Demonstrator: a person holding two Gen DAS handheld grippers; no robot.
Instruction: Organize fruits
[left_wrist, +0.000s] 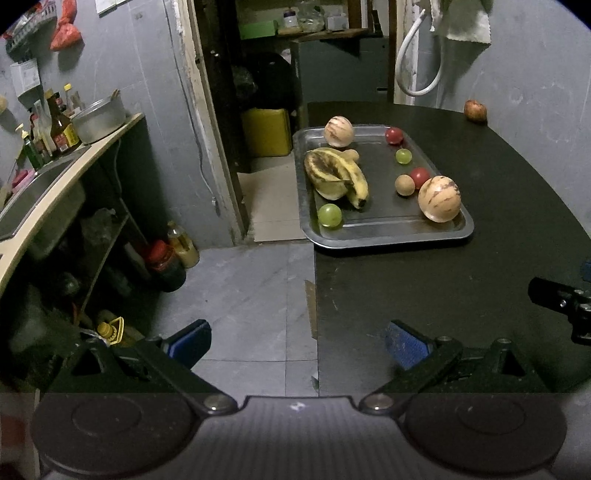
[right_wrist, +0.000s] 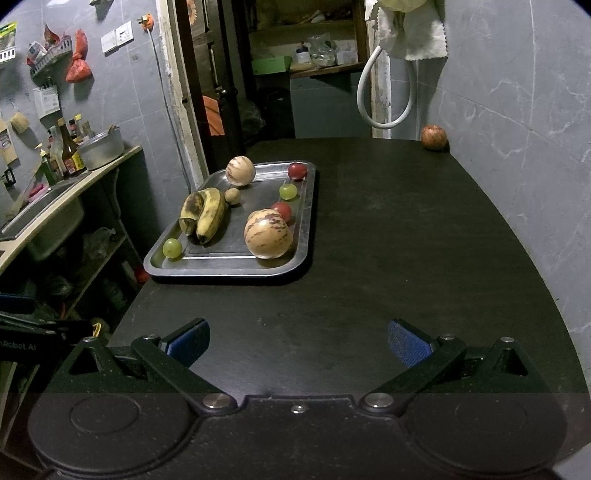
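A steel tray (left_wrist: 384, 236) (right_wrist: 221, 267) sits at the left edge of a black table (right_wrist: 388, 258). It holds spotted bananas (left_wrist: 338, 175) (right_wrist: 203, 214), two striped pale melons (left_wrist: 439, 197) (right_wrist: 268, 233), two green grapes (left_wrist: 330, 215) (right_wrist: 172, 247), two small red fruits (left_wrist: 394, 135) (right_wrist: 297, 171) and a brown round fruit (left_wrist: 404, 184) (right_wrist: 232, 195). A reddish apple (left_wrist: 475, 110) (right_wrist: 434, 137) rests alone at the far right corner against the wall. My left gripper (left_wrist: 297, 343) is open over the table's left edge. My right gripper (right_wrist: 298, 341) is open above the bare near table, holding nothing.
A counter with a sink (left_wrist: 40, 192), bottles (left_wrist: 61, 129) and a pot (right_wrist: 101, 147) runs along the left. Jars and bottles (left_wrist: 166, 260) stand on the floor below. A yellow canister (left_wrist: 267, 131) sits in the doorway. A white hose (right_wrist: 384, 92) hangs on the back wall.
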